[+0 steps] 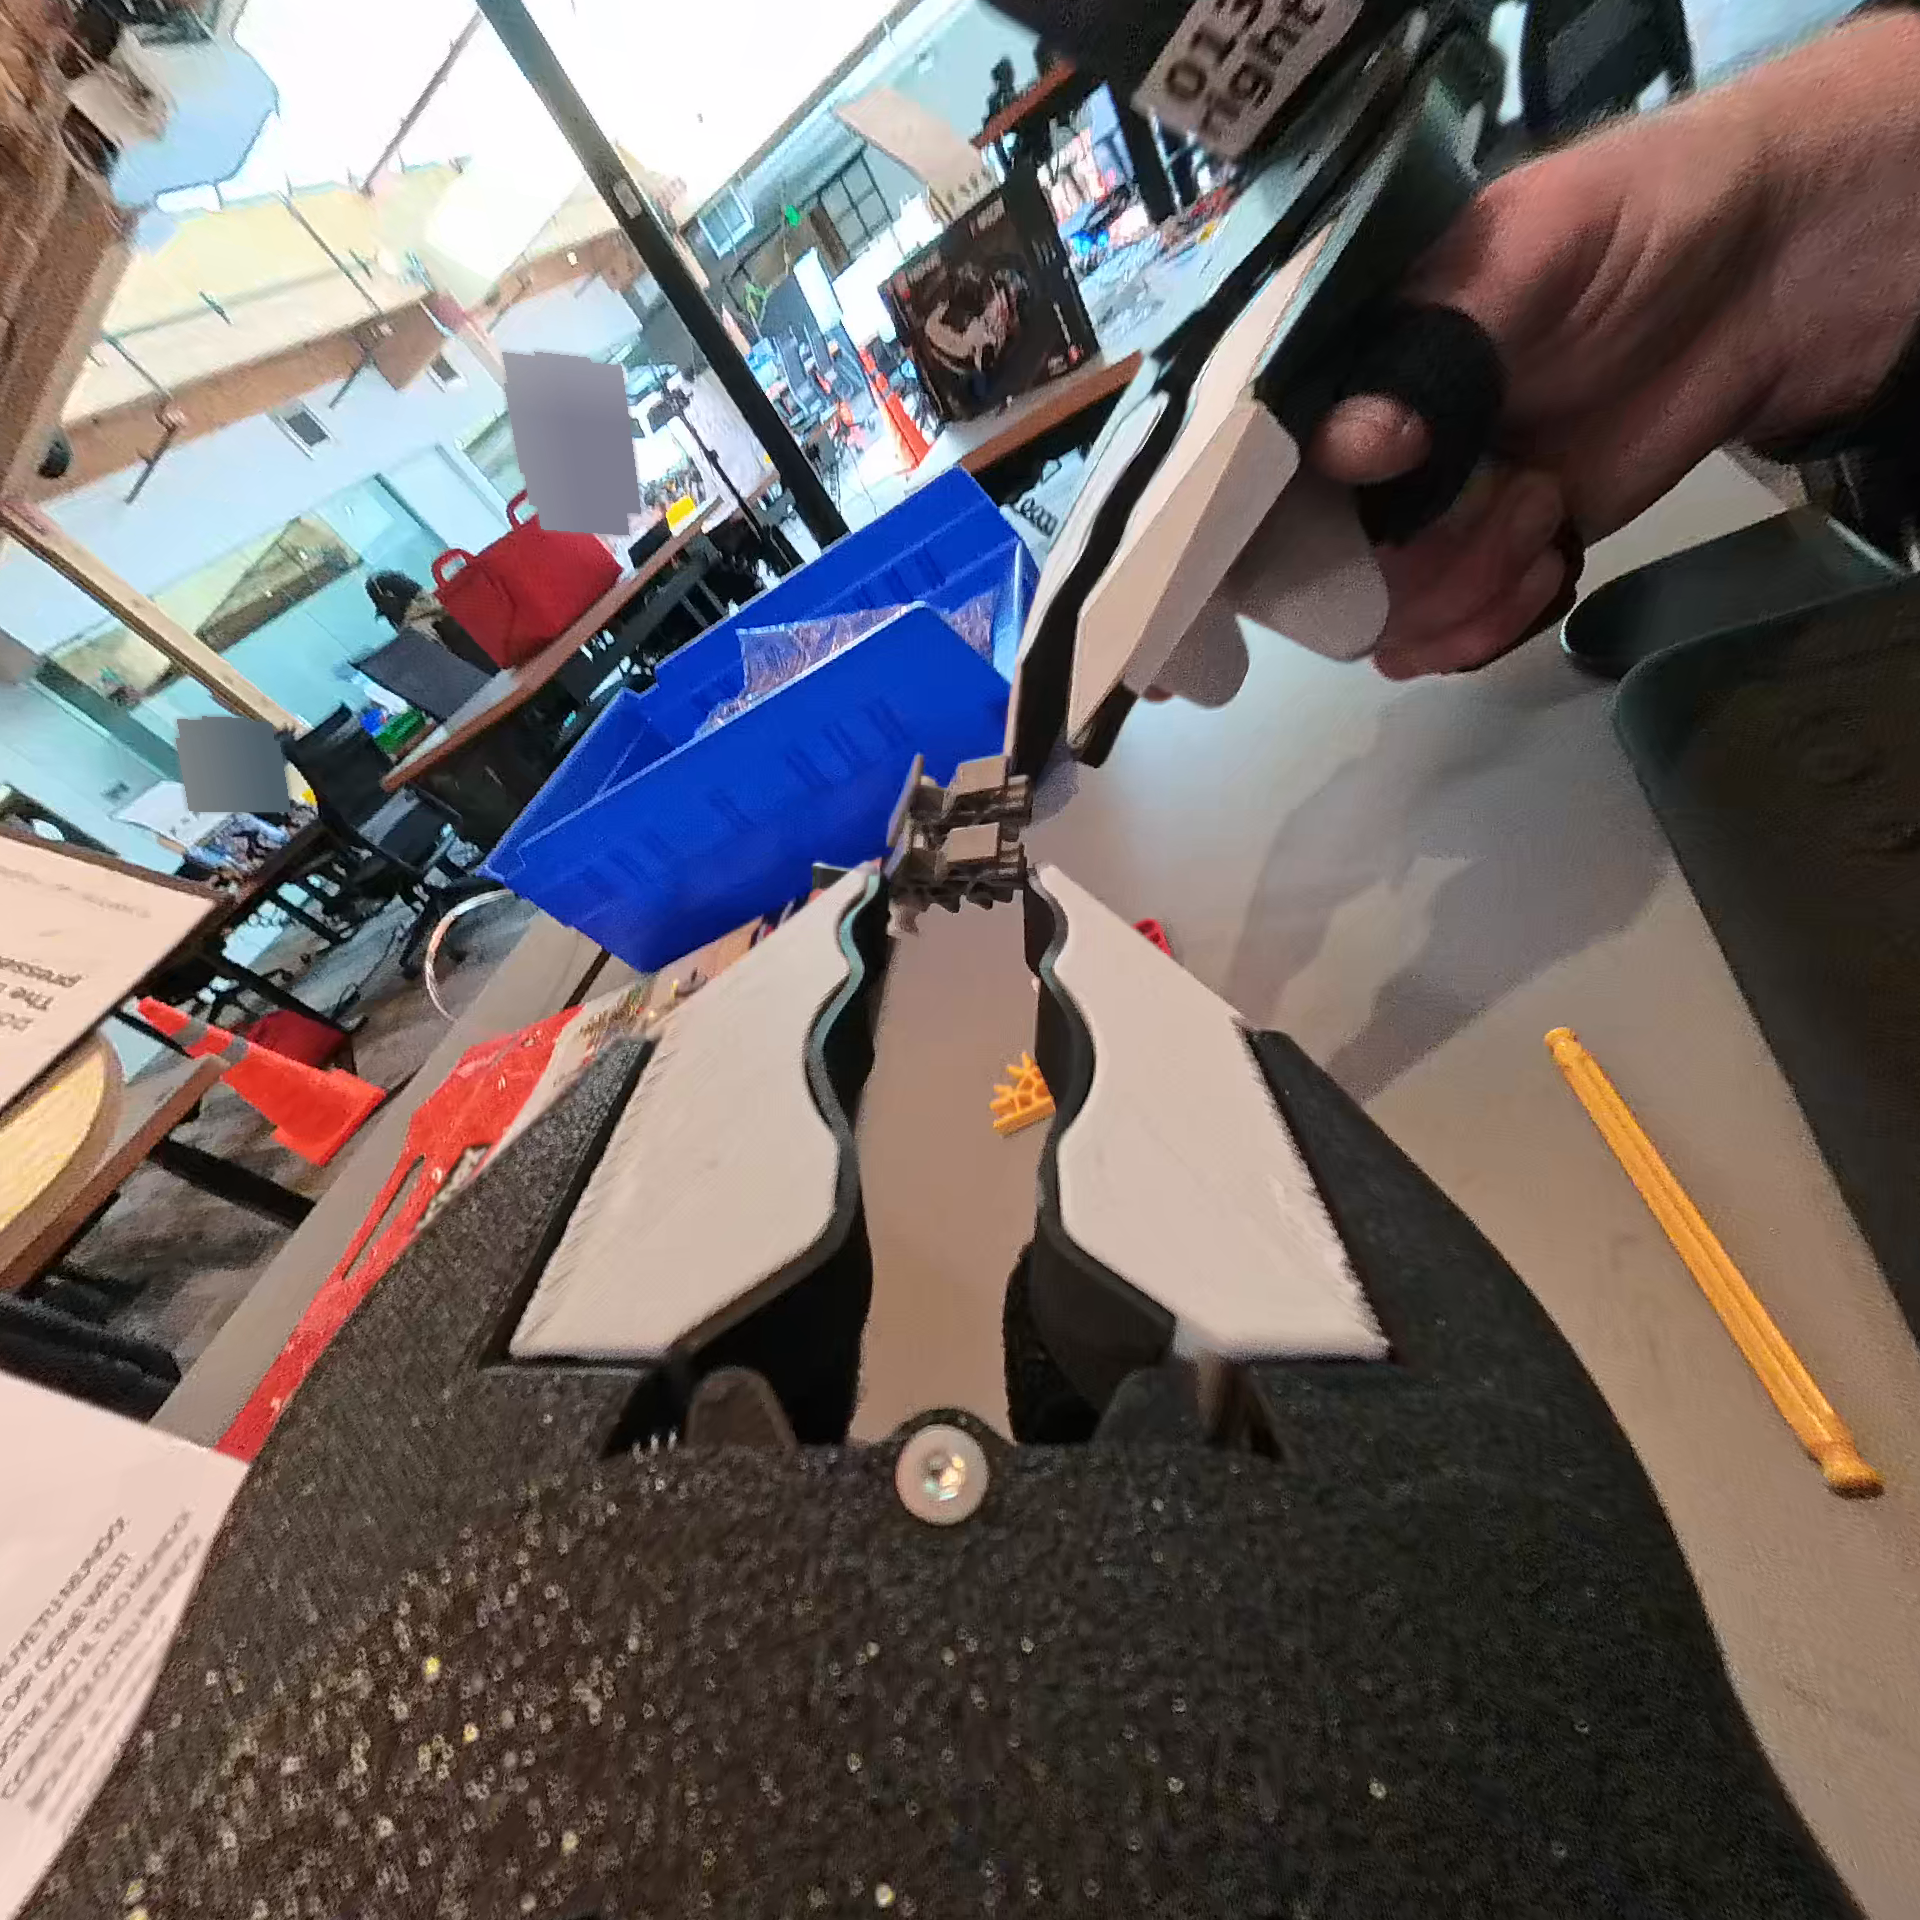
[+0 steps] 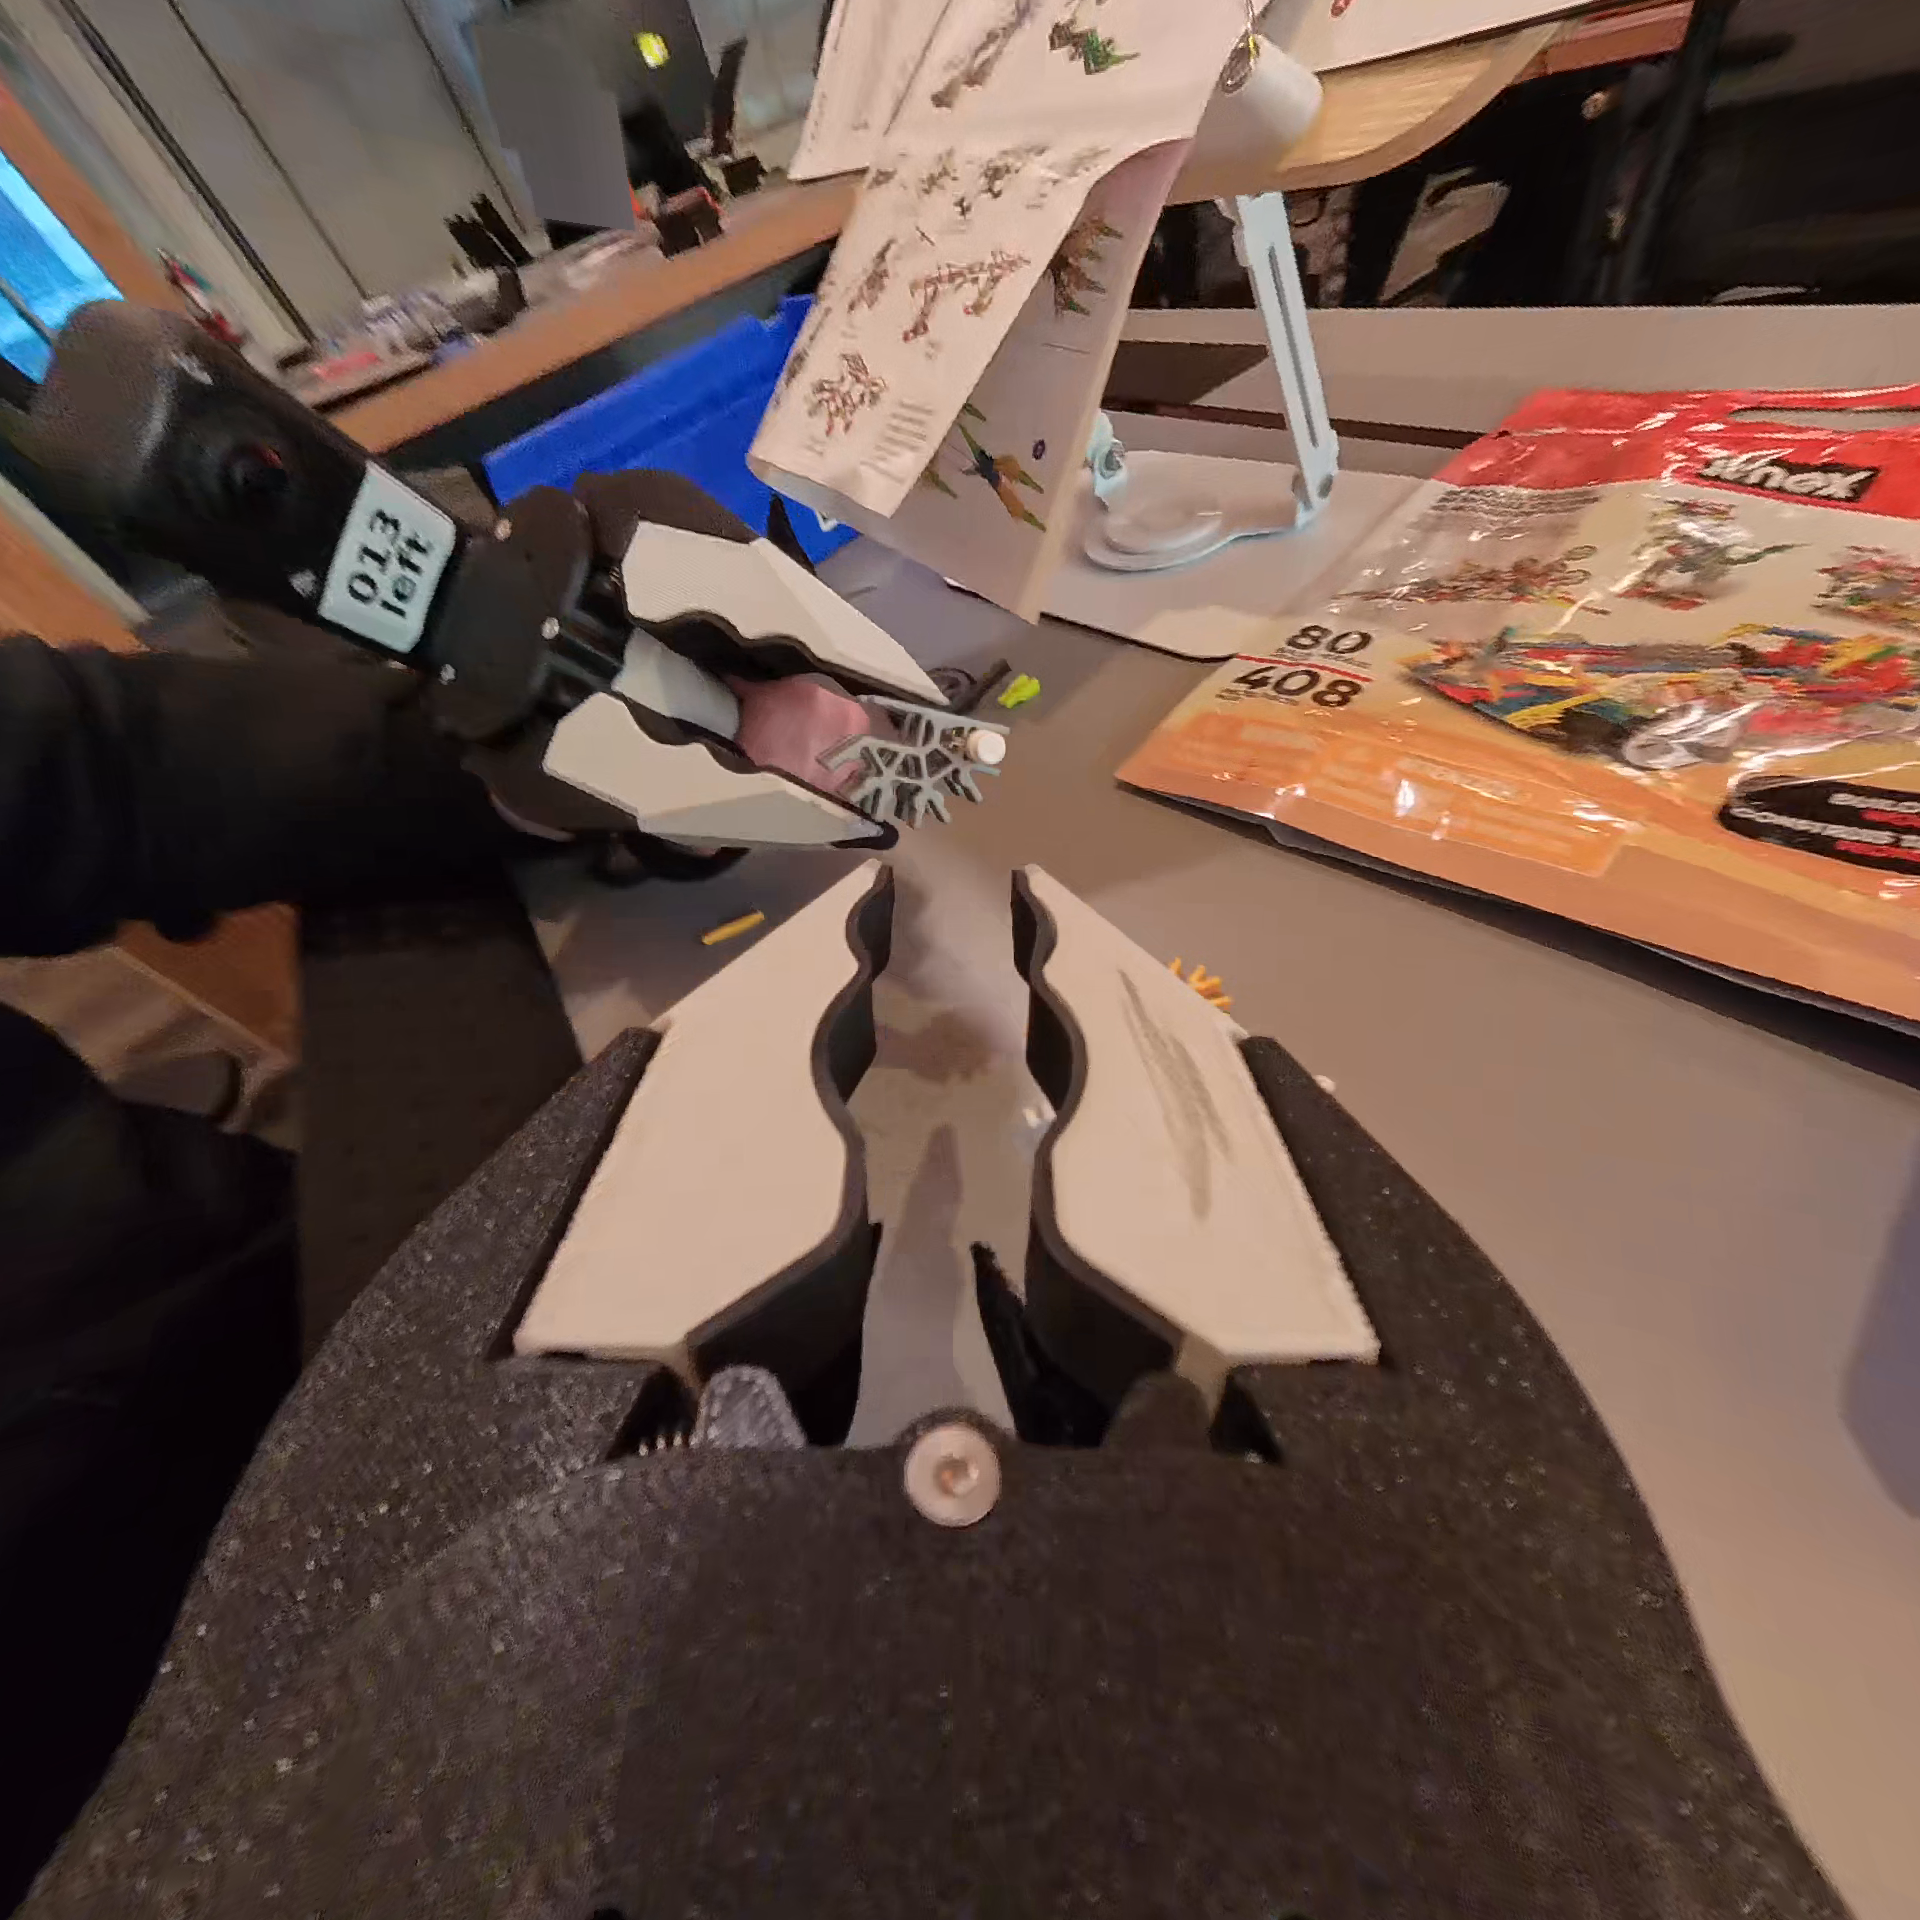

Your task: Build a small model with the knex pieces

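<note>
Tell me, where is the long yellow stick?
In the left wrist view, the long yellow stick lies flat on the grey table, right of the left gripper, beside a dark mat.

A grey tabletop fills the foreground. Beyond it stand wood-topped desks on black frames, with a dark office chair beside them and an orange traffic cone lying on the floor. Large windows let in bright daylight, crossed by a black post.
</note>
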Demonstrator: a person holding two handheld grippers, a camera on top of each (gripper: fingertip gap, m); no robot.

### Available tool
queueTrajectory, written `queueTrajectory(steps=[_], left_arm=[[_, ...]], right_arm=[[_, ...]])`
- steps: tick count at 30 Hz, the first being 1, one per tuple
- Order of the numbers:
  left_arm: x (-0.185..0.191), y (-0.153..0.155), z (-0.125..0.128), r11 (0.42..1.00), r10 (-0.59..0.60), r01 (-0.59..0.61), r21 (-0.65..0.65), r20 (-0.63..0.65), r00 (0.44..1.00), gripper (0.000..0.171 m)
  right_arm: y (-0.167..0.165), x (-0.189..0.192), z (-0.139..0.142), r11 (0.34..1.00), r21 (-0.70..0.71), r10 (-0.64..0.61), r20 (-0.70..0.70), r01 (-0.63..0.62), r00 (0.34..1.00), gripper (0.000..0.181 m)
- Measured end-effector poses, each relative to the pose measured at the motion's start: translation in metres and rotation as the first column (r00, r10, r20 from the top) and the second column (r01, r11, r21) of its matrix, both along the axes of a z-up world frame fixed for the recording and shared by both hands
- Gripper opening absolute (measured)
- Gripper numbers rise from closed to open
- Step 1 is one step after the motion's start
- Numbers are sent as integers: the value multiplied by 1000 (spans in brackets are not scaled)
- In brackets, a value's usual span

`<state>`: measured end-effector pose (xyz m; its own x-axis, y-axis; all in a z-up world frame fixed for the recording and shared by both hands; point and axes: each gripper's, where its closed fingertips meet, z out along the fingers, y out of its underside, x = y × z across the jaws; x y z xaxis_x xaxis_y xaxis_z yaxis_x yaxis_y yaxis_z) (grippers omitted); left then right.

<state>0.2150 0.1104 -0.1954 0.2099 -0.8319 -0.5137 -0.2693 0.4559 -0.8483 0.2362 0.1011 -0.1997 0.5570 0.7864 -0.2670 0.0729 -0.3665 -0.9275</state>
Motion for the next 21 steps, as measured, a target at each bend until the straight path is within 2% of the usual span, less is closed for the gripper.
queueTrajectory(steps=[3,6,8,11,14,21], left_arm=[[3,-9,8,999,-43,43,11,40,998,24],[6,-16,11,998,-67,66,24,53,996,24],[6,-14,11,998,-57,55,43,49,997,24],[9,-12,4,996,-44,43,82,12,999,24],[12,-5,-3,989,2,3,148,-32,999,25],[14,8,-18,984,42,-26,175,-89,995,25]], right_arm=[[-3,-5,8,997,-54,45,-114,-51,992,27],[-9,-7,20,982,-108,116,-290,-153,950,26],[-7,-6,21,980,-112,121,-329,-166,937,25],[1,-3,18,985,-107,92,-316,-132,944,21],[9,-1,13,992,-89,64,-255,-89,965,3],[18,-1,6,997,-42,59,-135,-65,989,0]])
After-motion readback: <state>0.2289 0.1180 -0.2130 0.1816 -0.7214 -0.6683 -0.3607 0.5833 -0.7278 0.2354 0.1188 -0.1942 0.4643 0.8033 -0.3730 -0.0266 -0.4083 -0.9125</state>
